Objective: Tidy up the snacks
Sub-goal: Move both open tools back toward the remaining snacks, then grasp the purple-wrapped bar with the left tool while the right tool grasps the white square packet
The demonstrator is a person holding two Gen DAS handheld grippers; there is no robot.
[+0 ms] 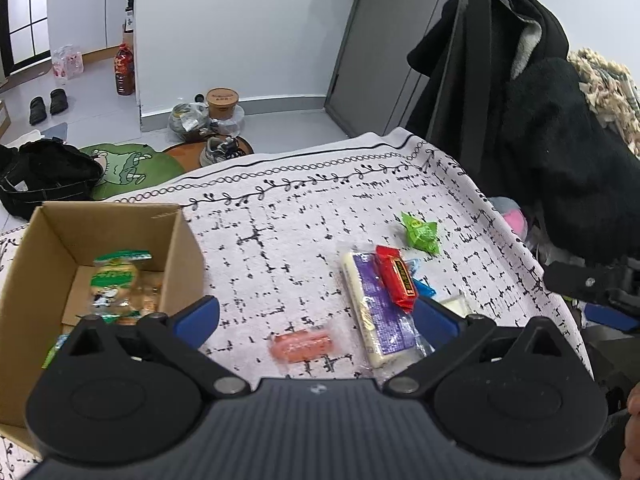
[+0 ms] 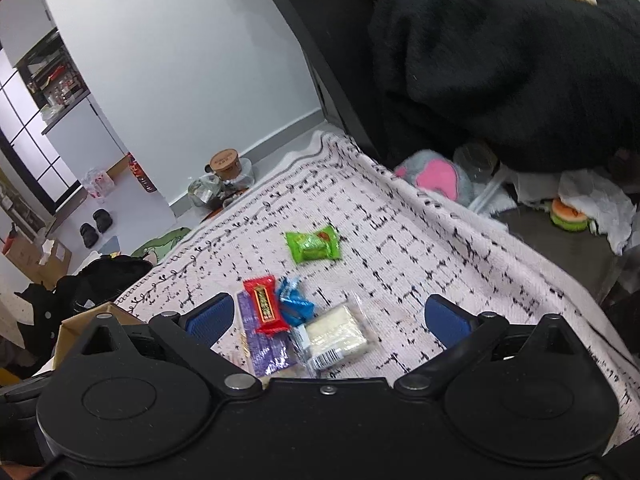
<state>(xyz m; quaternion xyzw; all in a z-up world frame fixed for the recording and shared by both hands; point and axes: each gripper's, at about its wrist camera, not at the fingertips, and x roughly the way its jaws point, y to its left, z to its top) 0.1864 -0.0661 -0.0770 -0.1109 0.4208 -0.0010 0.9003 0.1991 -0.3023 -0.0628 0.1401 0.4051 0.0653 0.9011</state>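
On the patterned cloth (image 1: 280, 216) lie loose snacks: a pink sausage pack (image 1: 302, 345), a long purple-and-white bar (image 1: 378, 308), a red candy bar (image 1: 396, 278) across it, and a green packet (image 1: 421, 234). My left gripper (image 1: 316, 316) is open above the pink pack, nothing between its fingers. An open cardboard box (image 1: 48, 240) at the left holds a green-labelled bun pack (image 1: 114, 276). My right gripper (image 2: 328, 320) is open over the red bar (image 2: 266, 306), a blue wrapper (image 2: 294, 300) and a white clear-wrapped snack (image 2: 338, 330); the green packet (image 2: 314, 246) lies beyond.
Black clothing (image 1: 540, 140) hangs over a chair at the cloth's right edge. A pink-and-grey plush (image 2: 436, 176) and a burger-shaped toy (image 2: 570, 216) lie to the right. Bags, shoes and a bottle (image 1: 125, 68) sit on the floor beyond the far edge.
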